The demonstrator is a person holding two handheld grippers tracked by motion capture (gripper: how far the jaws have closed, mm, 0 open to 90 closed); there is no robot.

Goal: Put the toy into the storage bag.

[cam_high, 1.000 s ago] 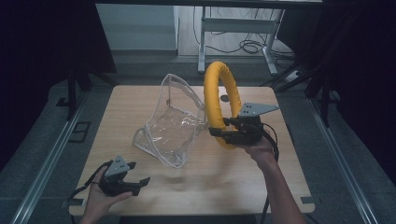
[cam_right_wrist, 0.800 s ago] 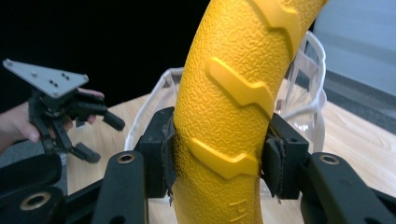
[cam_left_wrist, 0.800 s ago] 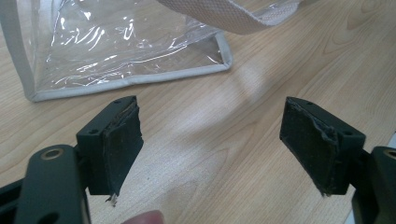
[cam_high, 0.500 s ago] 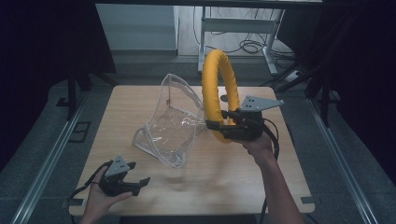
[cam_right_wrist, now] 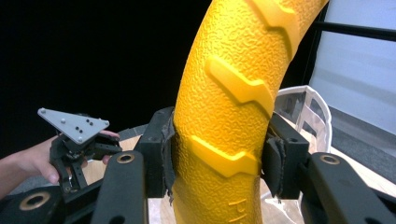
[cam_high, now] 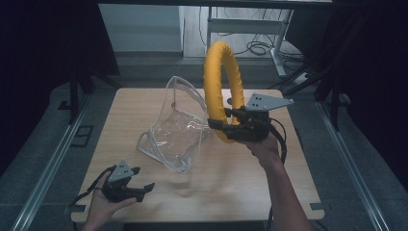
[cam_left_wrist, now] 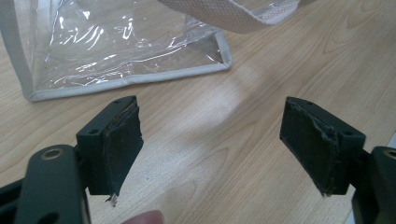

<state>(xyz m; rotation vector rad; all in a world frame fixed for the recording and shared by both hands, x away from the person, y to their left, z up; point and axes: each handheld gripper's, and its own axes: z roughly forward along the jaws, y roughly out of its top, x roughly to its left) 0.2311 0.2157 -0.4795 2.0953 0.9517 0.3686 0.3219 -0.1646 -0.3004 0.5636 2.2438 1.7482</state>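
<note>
A clear plastic bag point(cam_high: 178, 130) stands open near the middle of the table point(cam_high: 288, 192), with nothing visible inside it. At the bag's three o'clock the right gripper point(cam_high: 231, 129) is clamped on the lower arc of a yellow ring point(cam_high: 216, 82), held upright above the tabletop. At the bag's seven o'clock the left gripper point(cam_high: 144, 188) rests low, jaws spread wide with nothing between them.
</note>
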